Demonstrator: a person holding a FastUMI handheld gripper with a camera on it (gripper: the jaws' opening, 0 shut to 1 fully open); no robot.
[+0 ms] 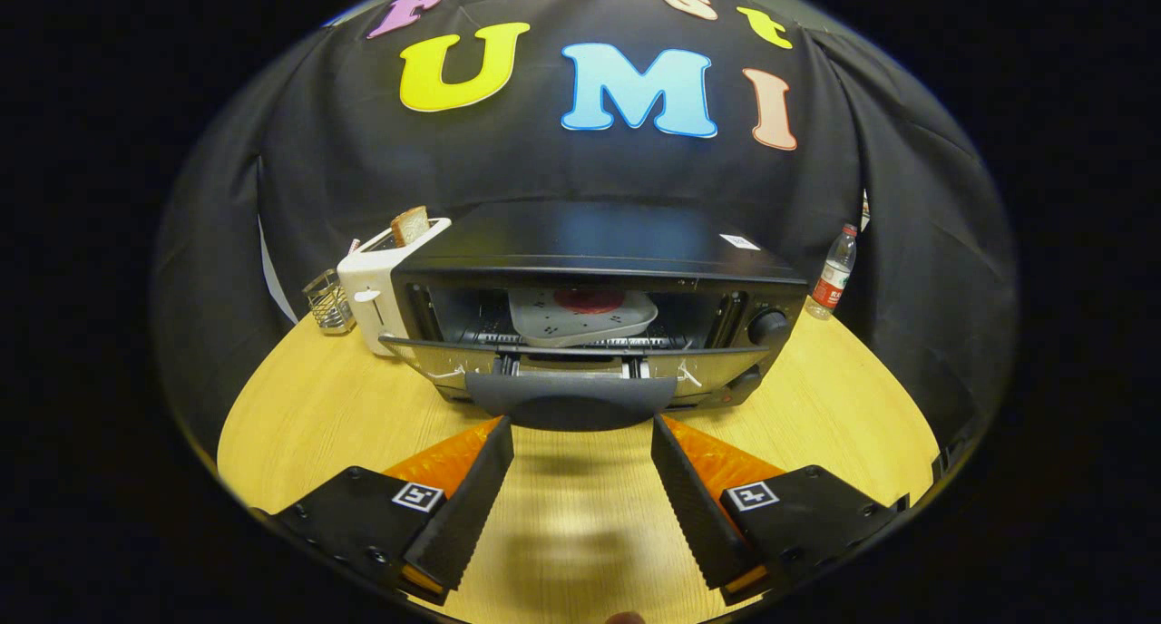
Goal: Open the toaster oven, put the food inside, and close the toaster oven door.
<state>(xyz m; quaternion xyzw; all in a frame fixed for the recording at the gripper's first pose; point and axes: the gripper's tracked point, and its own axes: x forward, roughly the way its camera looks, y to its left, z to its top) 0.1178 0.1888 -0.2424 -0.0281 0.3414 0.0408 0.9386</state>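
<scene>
Ahead, the gripper [582, 429] is held wide apart above the wooden table [299, 415], nothing being gripped between its fingers; their tips are seen just short of the dark handle [571, 402] of the toaster oven [599, 270], one to each side of it. Open table is left between the fingers and to both sides of the oven, out to the table's rounded front edge. The oven is set toward the back middle of the table, its door [562, 361] dropped partly open, tilted outward and not yet flat. Inside, on the rack, a pale plate [544, 320] carrying a round red piece of food [590, 299] can be seen. A white toaster [376, 288] holding a slice of bread [410, 225] stands touching the oven's left side, with a small wire holder [328, 302] beyond it. A water bottle [833, 275] is placed near the right back edge.
</scene>
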